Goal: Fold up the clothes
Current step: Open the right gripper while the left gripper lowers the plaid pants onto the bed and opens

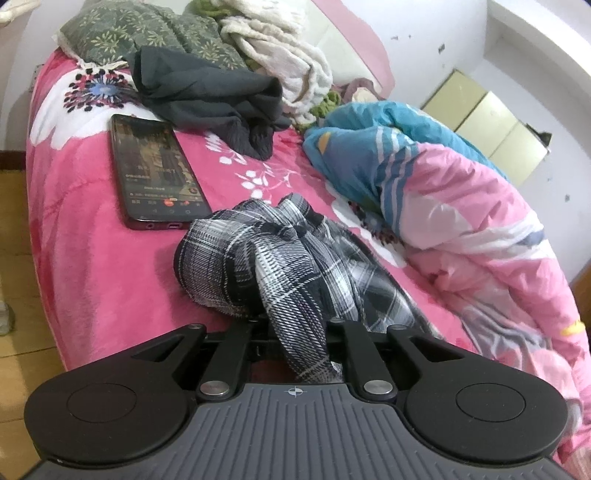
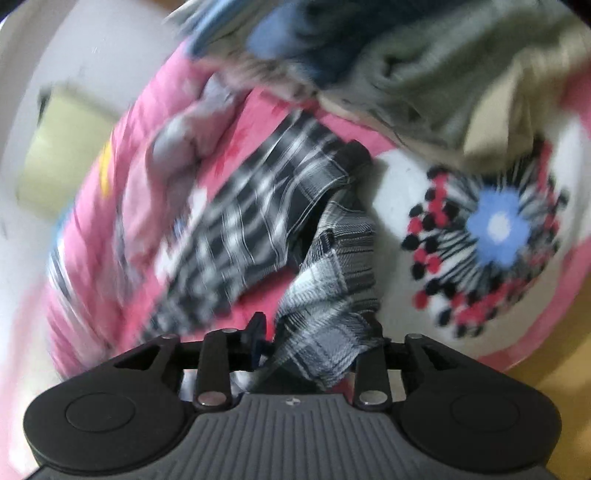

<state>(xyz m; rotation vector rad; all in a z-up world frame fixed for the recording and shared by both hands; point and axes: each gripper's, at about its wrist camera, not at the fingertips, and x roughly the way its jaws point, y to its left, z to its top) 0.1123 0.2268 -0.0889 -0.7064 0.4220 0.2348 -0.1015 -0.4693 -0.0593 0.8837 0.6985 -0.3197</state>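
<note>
A black-and-white plaid garment (image 1: pixel 280 258) lies bunched on the pink flowered blanket (image 1: pixel 92 258). My left gripper (image 1: pixel 295 328) is shut on one end of it, and cloth hangs down between the jaws over the gripper body. In the blurred right wrist view the same plaid garment (image 2: pixel 258 210) stretches across the bed, and my right gripper (image 2: pixel 317 343) is shut on another part of it. The fingertips of both grippers are hidden by the fabric.
A phone (image 1: pixel 155 170) with a lit screen lies on the blanket to the left. Behind it sit a dark grey garment (image 1: pixel 214 99), a green patterned pillow (image 1: pixel 147 33) and a cream knit (image 1: pixel 284 55). A pink and blue quilt (image 1: pixel 461 203) is heaped on the right.
</note>
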